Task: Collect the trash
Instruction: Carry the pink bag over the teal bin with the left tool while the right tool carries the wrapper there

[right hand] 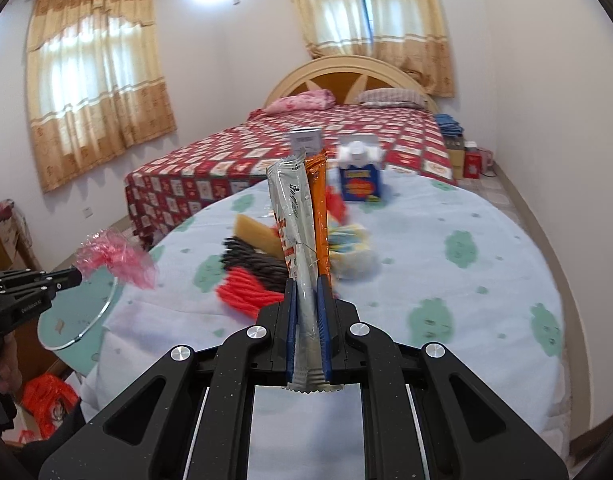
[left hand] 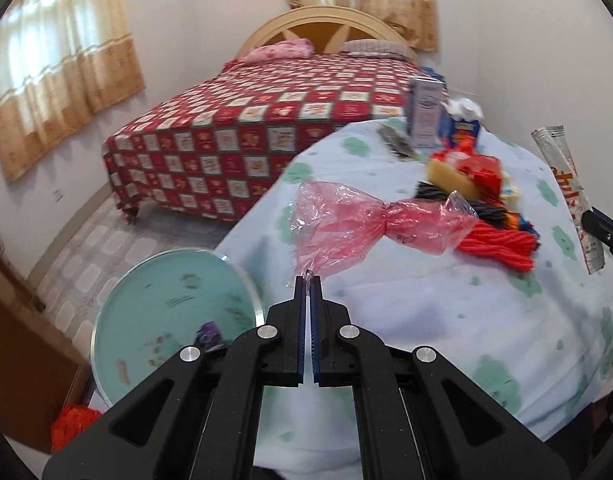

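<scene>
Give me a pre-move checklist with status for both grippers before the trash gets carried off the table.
1. Left gripper shut on pink plastic wrapper: ok, but only a thin corner is pinched.
2. Right gripper shut on snack packet: ok.
3. Wrapper lifted clear of the tablecloth: ok in the right wrist view.
4. Packet clear of the yarn bundles: cannot tell.
5. Trash container in view: not ok, none seen.
6. Glass plate at the table's edge, out of the left gripper's way: cannot tell.
</scene>
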### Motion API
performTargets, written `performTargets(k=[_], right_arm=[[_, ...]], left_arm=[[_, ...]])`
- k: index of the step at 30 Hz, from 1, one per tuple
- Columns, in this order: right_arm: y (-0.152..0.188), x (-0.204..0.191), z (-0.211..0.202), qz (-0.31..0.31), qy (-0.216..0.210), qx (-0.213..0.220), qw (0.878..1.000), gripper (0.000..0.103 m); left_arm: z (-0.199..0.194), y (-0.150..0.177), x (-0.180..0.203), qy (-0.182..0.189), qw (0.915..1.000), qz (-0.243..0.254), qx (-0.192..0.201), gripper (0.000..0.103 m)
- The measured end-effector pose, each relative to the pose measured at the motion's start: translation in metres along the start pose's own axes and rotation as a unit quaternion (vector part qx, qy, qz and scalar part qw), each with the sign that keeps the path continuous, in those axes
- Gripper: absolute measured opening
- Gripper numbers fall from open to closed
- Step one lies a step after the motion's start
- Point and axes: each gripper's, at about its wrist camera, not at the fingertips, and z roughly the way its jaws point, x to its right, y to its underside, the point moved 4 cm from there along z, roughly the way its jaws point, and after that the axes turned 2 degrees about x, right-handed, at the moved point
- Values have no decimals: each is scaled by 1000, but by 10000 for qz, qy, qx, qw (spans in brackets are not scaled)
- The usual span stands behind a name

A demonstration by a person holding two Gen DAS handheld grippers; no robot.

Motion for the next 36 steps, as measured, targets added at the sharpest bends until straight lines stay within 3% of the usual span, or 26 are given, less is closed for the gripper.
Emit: performTargets(k=[16,36], right_arm=[[-11,-100,43,-685,-687,-110,9952,11],[-8,-163,65,-1129,-1050,-207,9878,11]], left_arm=[[-17,24,-95,-691,9959,-579,14,2],[-32,41,-132,-997,9917,-810,58,2]])
